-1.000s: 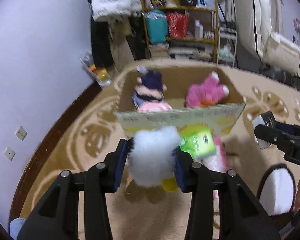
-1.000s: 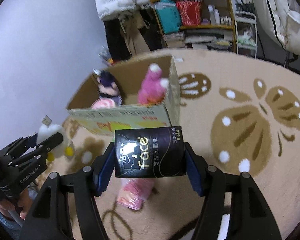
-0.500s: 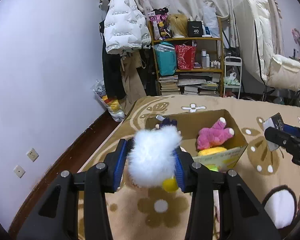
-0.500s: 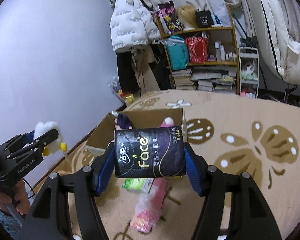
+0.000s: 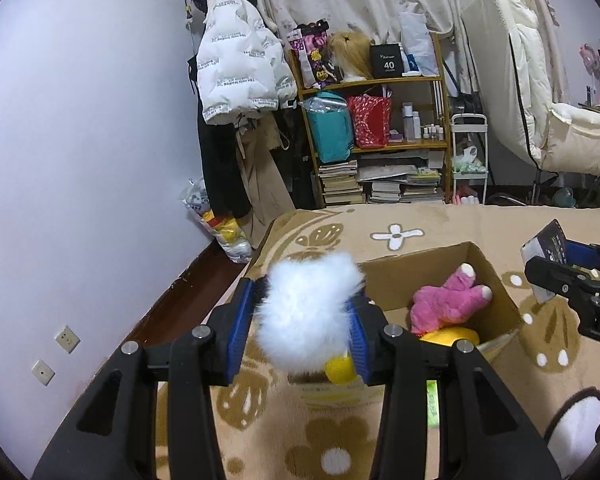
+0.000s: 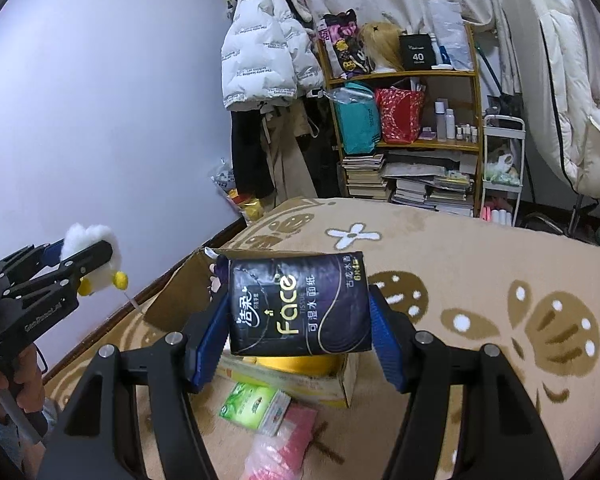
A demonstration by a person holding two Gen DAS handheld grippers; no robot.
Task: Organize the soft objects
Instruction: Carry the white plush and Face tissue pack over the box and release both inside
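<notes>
My left gripper (image 5: 305, 322) is shut on a fluffy white plush toy with yellow feet (image 5: 306, 312) and holds it in the air above the near left corner of an open cardboard box (image 5: 500, 300). It also shows in the right wrist view (image 6: 90, 258). My right gripper (image 6: 298, 330) is shut on a dark tissue pack marked "Face" (image 6: 298, 306), held above the box (image 6: 172, 300). The box holds a pink plush (image 5: 446, 302) and a yellow toy (image 5: 452, 336).
A green packet (image 6: 254, 400) and a pink packet (image 6: 284, 438) lie on the beige patterned carpet (image 6: 480, 280) in front of the box. A cluttered shelf (image 5: 380, 136), a coat rack with a white jacket (image 5: 240, 76) and a white chair (image 5: 540, 120) stand behind.
Both grippers have risen and tilted up with their loads. The box has dropped lower in both views and the shelf and wall behind have come into view.
</notes>
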